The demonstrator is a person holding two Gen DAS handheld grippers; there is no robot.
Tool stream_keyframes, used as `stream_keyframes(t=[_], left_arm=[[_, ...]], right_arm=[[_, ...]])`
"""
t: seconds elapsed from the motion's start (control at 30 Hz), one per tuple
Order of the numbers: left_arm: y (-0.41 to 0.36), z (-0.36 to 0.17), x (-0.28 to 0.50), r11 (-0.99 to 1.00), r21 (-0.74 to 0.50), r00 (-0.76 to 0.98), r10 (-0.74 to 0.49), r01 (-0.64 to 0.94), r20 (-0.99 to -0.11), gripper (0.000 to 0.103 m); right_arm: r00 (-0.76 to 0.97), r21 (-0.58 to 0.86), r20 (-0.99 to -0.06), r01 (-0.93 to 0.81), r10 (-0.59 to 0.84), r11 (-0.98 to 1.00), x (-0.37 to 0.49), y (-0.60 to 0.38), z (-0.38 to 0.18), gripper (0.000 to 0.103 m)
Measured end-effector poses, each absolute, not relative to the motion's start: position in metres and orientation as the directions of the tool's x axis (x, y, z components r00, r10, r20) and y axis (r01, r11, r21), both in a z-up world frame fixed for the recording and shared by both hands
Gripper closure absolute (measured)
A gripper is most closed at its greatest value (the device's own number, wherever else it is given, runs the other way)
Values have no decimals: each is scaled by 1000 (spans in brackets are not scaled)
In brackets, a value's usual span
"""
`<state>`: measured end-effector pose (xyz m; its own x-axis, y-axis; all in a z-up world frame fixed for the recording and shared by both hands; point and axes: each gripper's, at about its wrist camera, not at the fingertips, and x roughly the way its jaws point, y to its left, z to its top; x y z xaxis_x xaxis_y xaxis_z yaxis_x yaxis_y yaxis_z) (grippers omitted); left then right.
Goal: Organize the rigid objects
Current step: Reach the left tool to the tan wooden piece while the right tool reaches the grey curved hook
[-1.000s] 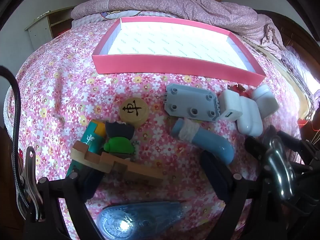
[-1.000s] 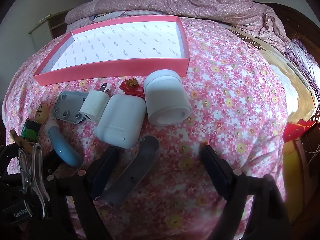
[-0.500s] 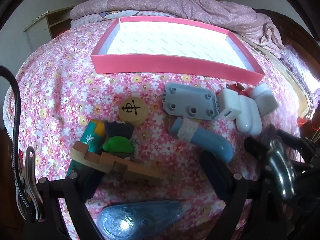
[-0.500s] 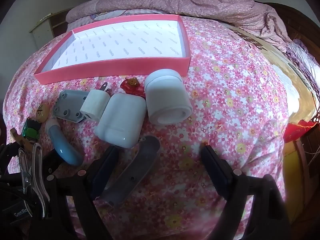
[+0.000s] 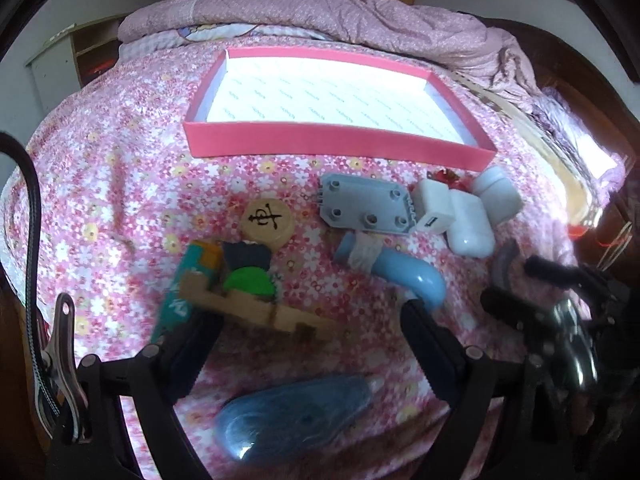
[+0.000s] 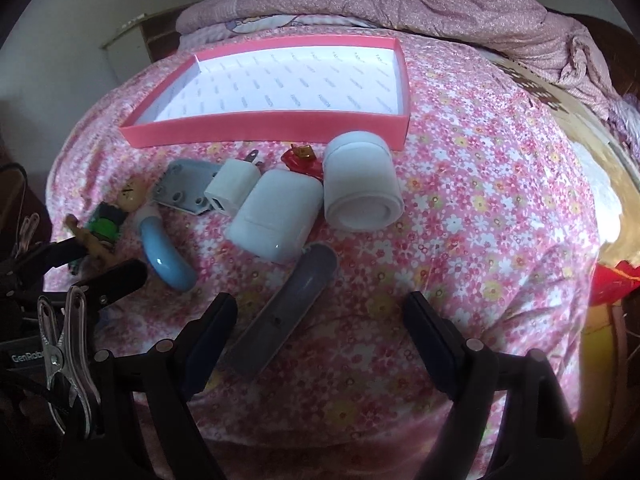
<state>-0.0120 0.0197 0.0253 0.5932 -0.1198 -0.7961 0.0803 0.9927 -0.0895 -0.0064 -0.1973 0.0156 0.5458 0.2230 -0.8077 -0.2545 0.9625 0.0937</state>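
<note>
Rigid items lie scattered on a flowered bedspread in front of a pink tray [image 5: 336,147] [image 6: 264,128] whose white floor holds nothing. My left gripper [image 5: 310,320] is open above a notched wooden piece [image 5: 256,309], with a green figure [image 5: 249,278], a teal stick [image 5: 187,294] and a wooden chess disc [image 5: 267,222] just beyond it. A blue correction-tape dispenser [image 5: 292,416] lies under it. My right gripper [image 6: 320,306] is open, and a grey curved piece [image 6: 288,308] lies close to its left finger. Beyond it are a white case [image 6: 276,216] and a white jar [image 6: 360,184].
A grey studded block [image 5: 366,208], a white charger [image 5: 434,208], a small red object [image 6: 302,160] and a blue curved tube [image 5: 404,272] sit mid-bed. A crumpled pink quilt [image 6: 440,4] is behind the tray. The bed edge drops off at the right [image 6: 592,216].
In the right wrist view the objects have slid right, and the grey curved piece now sits further in between the fingers. The left view shifted slightly and is blurred. Nothing was grasped.
</note>
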Motion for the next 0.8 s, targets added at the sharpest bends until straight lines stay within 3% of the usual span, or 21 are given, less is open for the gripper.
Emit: stream_keyframes(t=[0.3,0.6,0.8], left_arm=[[39,32,-33,996,-66,633,-91,63,-769,14],[39,21,-45,996,-58,594,-90,73,-800,16],[39,17,-41,989,-141,575,-142,45,-806,16]], right_arm=[[574,147,-771,-262,277,954,-9,-207,21,16],[584,148,-754,-295,301,944,-14,-206,26,16],[575,155,-758,-301,309,941,-17,-209,27,16]])
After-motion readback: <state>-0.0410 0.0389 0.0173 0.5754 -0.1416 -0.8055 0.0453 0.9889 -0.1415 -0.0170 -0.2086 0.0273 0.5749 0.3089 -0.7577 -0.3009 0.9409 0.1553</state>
